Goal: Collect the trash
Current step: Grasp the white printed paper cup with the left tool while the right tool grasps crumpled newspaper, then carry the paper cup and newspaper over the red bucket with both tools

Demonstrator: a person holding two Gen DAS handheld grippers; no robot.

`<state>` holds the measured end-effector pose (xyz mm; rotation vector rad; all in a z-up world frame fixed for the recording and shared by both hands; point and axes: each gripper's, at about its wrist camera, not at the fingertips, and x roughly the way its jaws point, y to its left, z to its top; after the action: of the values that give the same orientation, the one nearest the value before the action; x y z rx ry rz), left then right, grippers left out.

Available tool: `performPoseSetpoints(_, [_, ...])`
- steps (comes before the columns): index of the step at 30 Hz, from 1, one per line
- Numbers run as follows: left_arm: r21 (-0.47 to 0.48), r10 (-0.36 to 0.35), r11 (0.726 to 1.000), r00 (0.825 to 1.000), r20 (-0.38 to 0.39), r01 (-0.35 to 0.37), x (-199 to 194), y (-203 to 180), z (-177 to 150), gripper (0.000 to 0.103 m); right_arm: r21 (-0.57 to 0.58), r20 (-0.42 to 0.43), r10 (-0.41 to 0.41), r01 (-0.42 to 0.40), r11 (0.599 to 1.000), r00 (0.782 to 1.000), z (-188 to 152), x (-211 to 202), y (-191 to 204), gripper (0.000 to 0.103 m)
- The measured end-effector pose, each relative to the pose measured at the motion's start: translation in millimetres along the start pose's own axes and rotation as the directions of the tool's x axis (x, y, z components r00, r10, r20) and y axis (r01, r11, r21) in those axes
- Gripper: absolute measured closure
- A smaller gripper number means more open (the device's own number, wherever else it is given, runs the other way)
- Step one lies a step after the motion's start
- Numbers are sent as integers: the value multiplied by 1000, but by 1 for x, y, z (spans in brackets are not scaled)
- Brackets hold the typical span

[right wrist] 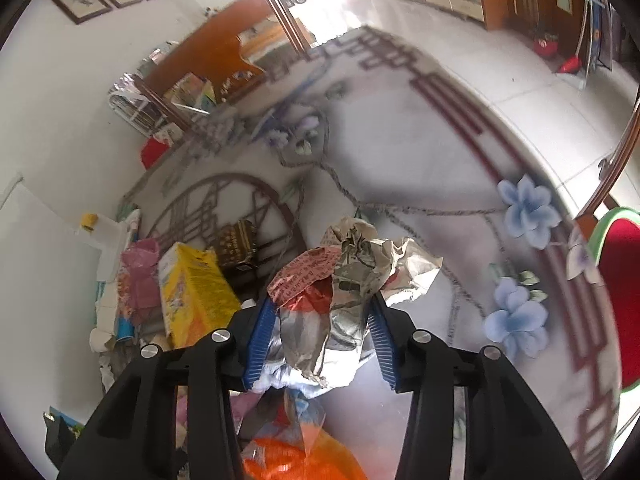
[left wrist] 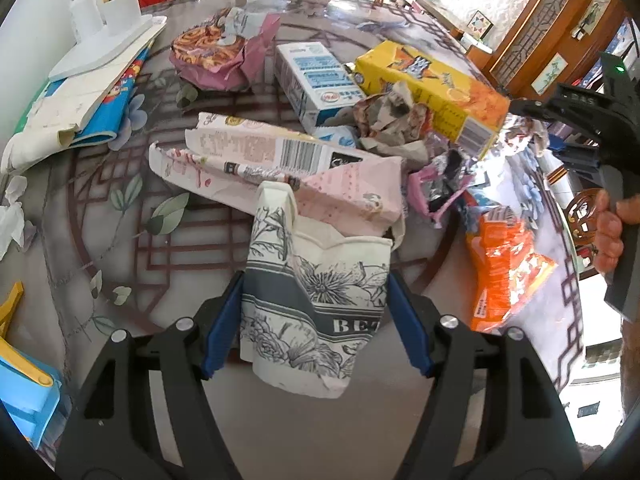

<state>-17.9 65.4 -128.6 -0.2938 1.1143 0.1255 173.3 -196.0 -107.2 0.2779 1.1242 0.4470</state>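
Note:
My left gripper [left wrist: 316, 320] is shut on a cream tote bag [left wrist: 316, 304] with grey flower prints, holding its mouth up at the near edge of the trash pile. A flattened pink carton [left wrist: 280, 172] lies behind it, with its near end at the bag's mouth. My right gripper [right wrist: 320, 340] is shut on a crumpled ball of newspaper and foil [right wrist: 344, 292], held above the table. The right gripper's handle [left wrist: 592, 128] shows at the right of the left wrist view. A yellow box [left wrist: 432, 88] [right wrist: 196, 292], a blue-white carton [left wrist: 316, 80] and an orange snack bag [left wrist: 504, 268] lie in the pile.
A glass-topped round table [right wrist: 400, 152] with a flower pattern carries everything. A pink noodle-bowl wrapper [left wrist: 216, 56], a stack of books [left wrist: 100, 80] and a white holder [left wrist: 108, 12] sit at the back left. Crumpled tissues [left wrist: 12, 216] lie at the left edge. A red chair [right wrist: 620, 280] stands at the right.

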Motion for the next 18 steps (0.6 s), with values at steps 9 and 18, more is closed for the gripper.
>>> performPoseSetpoints(9, [36,-35,999,998,54,33,-18,-20,3,36,-121,75,9,0,993,997,-43,-70,14,59])
performPoseSetpoints(18, [57,-95,994,991,99,89,-31,-39,15,36,-184,115,-12,33,982,993,-92,-92,23,59])
